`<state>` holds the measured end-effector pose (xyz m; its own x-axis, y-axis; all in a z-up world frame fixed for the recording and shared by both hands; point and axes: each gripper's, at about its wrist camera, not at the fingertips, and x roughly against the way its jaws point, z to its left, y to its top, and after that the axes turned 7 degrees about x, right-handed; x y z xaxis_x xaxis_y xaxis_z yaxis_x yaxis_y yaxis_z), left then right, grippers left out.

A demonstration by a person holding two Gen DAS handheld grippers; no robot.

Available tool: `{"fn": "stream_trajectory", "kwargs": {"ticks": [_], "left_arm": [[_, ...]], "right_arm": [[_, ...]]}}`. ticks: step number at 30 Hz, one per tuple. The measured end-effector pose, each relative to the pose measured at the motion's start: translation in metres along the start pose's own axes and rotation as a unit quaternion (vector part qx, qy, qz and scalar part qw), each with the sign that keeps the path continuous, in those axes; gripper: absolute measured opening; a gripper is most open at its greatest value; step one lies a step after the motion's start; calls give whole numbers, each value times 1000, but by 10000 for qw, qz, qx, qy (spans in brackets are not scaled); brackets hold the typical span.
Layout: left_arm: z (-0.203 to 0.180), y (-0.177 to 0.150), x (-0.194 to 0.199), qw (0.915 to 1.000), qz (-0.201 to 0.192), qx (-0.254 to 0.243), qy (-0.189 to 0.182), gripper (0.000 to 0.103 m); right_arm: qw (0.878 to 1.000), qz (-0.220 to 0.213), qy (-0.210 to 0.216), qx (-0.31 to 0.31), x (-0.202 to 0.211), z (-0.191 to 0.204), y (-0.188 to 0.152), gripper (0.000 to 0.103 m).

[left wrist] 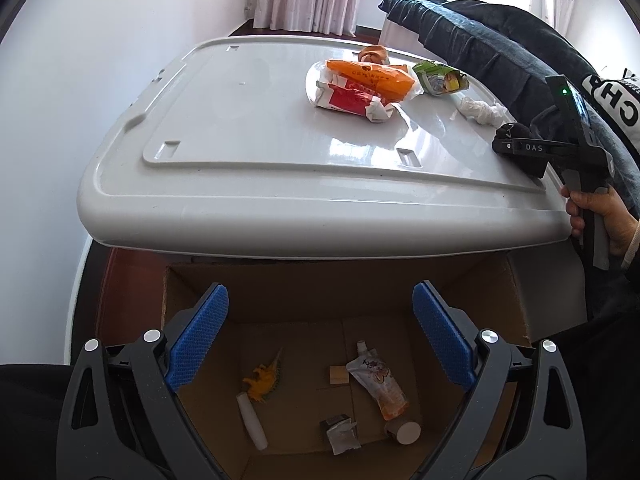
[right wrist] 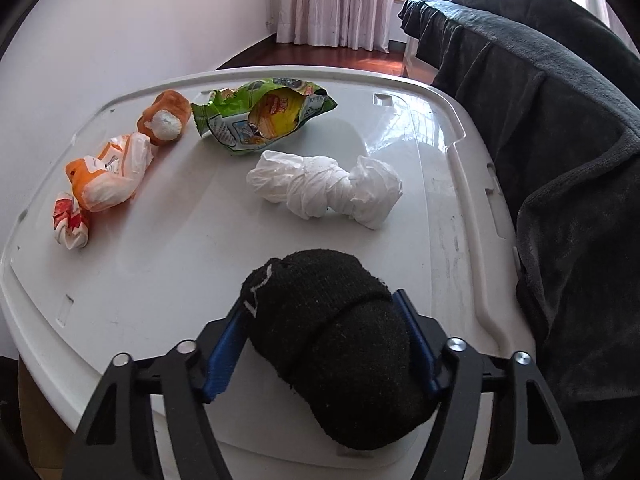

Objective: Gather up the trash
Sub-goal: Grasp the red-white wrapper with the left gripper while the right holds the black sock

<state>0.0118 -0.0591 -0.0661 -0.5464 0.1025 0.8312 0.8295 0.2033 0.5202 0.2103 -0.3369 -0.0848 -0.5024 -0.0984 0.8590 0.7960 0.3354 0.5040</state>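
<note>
Your right gripper [right wrist: 320,344] pinches the soft, light black sock ball [right wrist: 336,340] mid-bulge, so squeeze firmly; left gripper [left wrist: 320,336] hangs open over the cardboard box [left wrist: 516,292].

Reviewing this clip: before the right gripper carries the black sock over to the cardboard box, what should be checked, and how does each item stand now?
1. Right gripper shut on the black sock: ok.
2. Sock lifted off the white bin lid: cannot tell.
3. Cardboard box open below the lid's front edge: ok.
4. Left gripper over the box opening, jaws open, in the drop path: not ok.
5. White knotted bag apart from the sock: ok.
</note>
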Motion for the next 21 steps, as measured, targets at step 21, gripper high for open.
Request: {"fn": "stream_trajectory", "kwargs": {"ticks": [21], "left_arm": [[-40, 77, -15, 9977, -250, -580, -250, 91]], "right_arm": [[9782, -1199, 884, -1450, 129, 52, -15, 44]]}}
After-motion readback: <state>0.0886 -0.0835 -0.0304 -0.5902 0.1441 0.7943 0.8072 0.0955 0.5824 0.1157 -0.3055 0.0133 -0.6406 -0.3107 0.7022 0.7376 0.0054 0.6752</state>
